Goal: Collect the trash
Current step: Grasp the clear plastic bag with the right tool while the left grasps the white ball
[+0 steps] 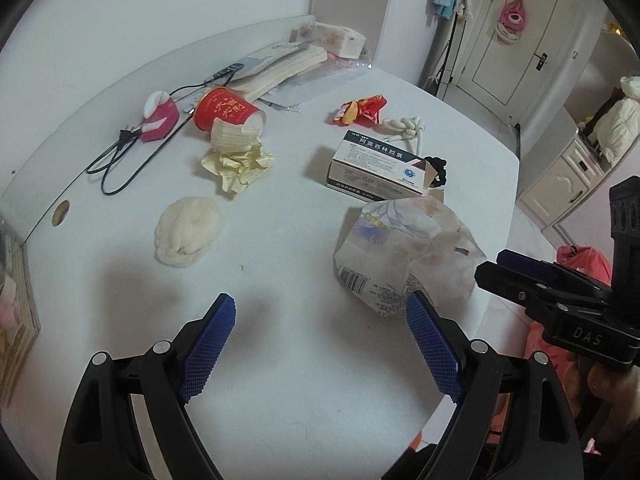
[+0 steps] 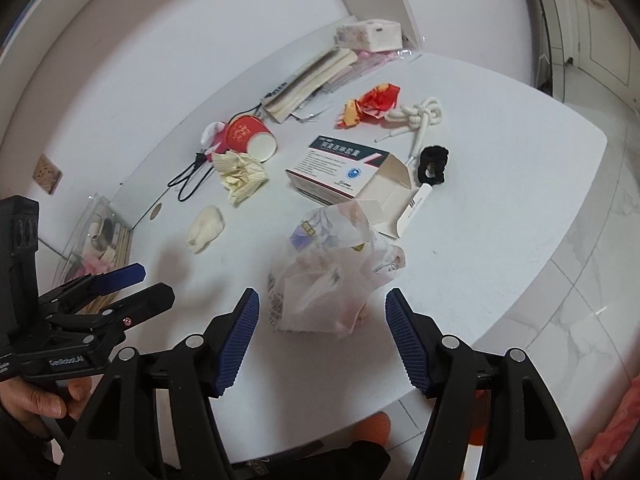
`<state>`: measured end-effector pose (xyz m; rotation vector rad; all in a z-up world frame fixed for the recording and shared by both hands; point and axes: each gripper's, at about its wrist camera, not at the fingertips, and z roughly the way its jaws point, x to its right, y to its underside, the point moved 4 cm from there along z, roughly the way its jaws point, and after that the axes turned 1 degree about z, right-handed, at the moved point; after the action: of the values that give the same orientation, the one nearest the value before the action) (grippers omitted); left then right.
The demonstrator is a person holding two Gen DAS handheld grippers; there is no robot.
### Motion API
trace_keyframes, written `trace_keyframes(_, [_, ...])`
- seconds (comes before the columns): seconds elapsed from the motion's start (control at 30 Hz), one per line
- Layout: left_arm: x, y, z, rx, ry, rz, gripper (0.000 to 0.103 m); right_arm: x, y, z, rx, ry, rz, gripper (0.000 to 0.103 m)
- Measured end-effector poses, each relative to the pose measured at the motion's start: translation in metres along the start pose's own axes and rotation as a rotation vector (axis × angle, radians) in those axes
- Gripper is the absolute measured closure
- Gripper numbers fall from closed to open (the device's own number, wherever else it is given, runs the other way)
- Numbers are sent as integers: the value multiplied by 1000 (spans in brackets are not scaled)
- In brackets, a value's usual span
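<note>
Trash lies on a white table (image 1: 280,360): a crumpled translucent plastic wrapper (image 1: 404,252) (image 2: 328,276), a white tissue wad (image 1: 188,230) (image 2: 205,229), crumpled yellow paper (image 1: 238,162) (image 2: 242,176), a tipped red paper cup (image 1: 228,110) (image 2: 252,136), an open medicine box (image 1: 380,168) (image 2: 348,176) and a red-yellow wrapper (image 1: 358,110) (image 2: 370,104). My left gripper (image 1: 320,320) (image 2: 154,282) is open and empty, just left of the plastic wrapper. My right gripper (image 2: 322,322) (image 1: 490,264) is open around the plastic wrapper's near end.
A black cable (image 1: 132,152), books (image 1: 280,68), a tissue pack (image 1: 332,38), a white rope (image 2: 416,114), a black scrunchie (image 2: 432,164) and a pen (image 2: 418,202) also lie on the table. The table's right edge drops to a tiled floor (image 2: 580,300).
</note>
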<state>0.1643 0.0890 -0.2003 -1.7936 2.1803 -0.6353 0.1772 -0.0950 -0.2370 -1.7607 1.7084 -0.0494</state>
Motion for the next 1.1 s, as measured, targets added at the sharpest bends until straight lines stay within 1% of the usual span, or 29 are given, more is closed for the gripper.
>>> trace_keyframes(0.17, [0,-9,15,-16,20,19,17,9,1,19,-29,-2,55,37])
trace_keyframes(0.27, [-2,-12,20,-23,23,30,17,12,2,29,-42,-22,98,37])
trace_keyframes(0.3, [-3,-12,21,-24,23,30,17,11,1,31,-48,-31,100,40])
trace_keyframes(0.33, [-6,-12,22,-29,22,28,17,10,1,35,-55,-38,98,48])
trace_keyframes(0.37, [-8,-14,24,-33,20,27,17,9,2,38,-63,-42,91,76])
trace_keyframes(0.4, [-11,-14,26,-37,18,24,17,6,2,42,-78,-43,75,78])
trace_keyframes(0.5, [-24,-17,28,-37,6,8,17,-12,-1,42,-68,-53,10,84])
trace_keyframes(0.6, [-37,-21,29,-31,-9,-6,17,-30,-9,38,-33,-77,-20,85])
trace_keyframes(0.77, [-74,-29,38,-29,-48,-54,17,-59,-30,33,19,-94,-83,85])
trace_keyframes(0.83, [-89,-33,45,-29,-60,-68,17,-63,-36,33,22,-98,-85,85])
trace_keyframes(1.0, [-111,-40,66,-48,-70,-76,17,-70,-47,36,36,-94,-90,85])
trace_keyframes(1.1, [-120,-43,77,-55,-52,-92,17,-72,-52,42,33,-91,-90,85])
